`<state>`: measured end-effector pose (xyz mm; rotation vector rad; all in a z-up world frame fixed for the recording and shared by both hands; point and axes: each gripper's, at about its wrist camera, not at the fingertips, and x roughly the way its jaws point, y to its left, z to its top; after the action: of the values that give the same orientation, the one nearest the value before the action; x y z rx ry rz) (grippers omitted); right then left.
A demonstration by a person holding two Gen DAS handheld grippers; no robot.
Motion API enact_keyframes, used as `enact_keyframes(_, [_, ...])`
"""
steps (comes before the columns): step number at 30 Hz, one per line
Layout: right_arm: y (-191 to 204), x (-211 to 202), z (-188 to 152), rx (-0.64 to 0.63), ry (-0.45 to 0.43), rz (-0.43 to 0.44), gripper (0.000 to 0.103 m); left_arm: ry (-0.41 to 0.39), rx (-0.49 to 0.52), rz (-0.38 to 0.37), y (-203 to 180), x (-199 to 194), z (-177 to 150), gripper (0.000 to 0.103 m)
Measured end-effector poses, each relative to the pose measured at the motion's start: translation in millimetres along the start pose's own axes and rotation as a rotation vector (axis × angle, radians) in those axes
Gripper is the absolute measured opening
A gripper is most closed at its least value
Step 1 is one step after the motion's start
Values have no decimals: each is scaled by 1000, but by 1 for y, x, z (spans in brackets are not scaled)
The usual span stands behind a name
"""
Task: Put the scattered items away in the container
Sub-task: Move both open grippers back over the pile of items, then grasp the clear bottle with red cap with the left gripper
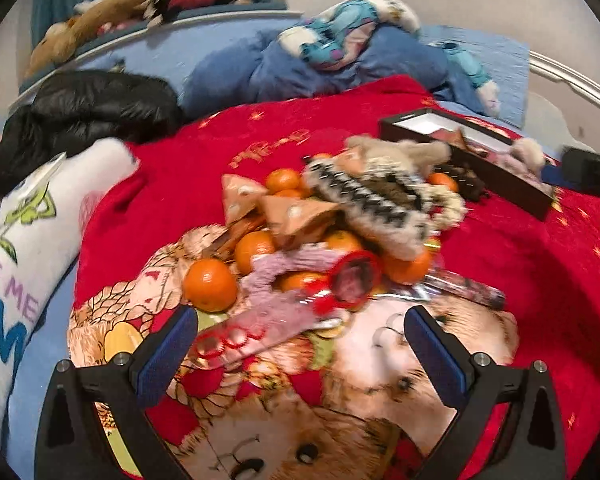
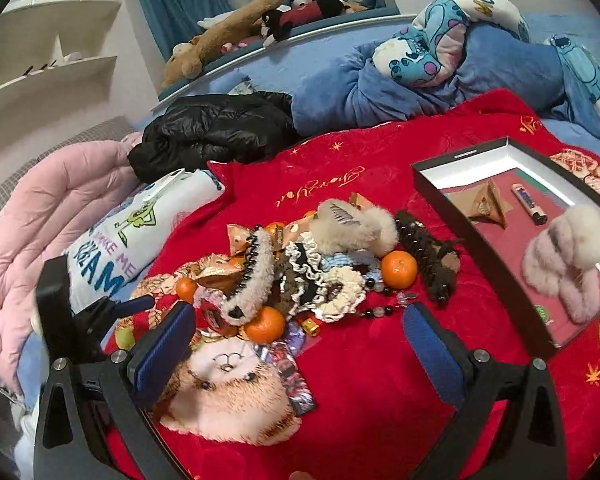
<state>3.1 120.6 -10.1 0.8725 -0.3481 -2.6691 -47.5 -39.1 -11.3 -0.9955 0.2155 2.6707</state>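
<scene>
A white pillow (image 2: 140, 224) at the bed's left reads "MAKE ME SCREAM" in part. The red blanket (image 2: 359, 380), embroidered with gold script and printed with a hedgehog, covers a blue bed with plush toys (image 2: 236, 24) on its headboard ledge. The left gripper (image 1: 300, 344) and right gripper (image 2: 300, 336) both hover with jaws spread, empty, over the pile of mandarins (image 2: 398, 269) and hair claws (image 2: 355, 228). The black box (image 2: 475, 216) lies right of the pile, holding a fluffy pink clip (image 2: 563, 256).

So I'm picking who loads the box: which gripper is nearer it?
Right. The right gripper hovers just beside the box, while the left gripper sits across the pile from it.
</scene>
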Motion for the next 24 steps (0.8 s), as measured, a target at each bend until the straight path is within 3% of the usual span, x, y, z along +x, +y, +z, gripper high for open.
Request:
enact_keyframes(5, [-11, -2, -2, 28, 15, 7, 103, 75, -38, 16, 10, 27, -2, 99])
enact_keyframes(7, [-11, -2, -2, 29, 17, 10, 103, 71, -51, 0, 12, 30, -2, 84])
enact_keyframes(10, [-10, 1, -1, 43, 26, 27, 103, 87, -72, -16, 15, 36, -4, 76])
enact_keyframes(15, [-4, 9, -5, 38, 48, 36, 103, 107, -25, 15, 4, 41, -7, 75])
enact_keyframes(24, [-1, 12, -8, 24, 68, 25, 103, 64, 57, 85, -23, 35, -5, 49])
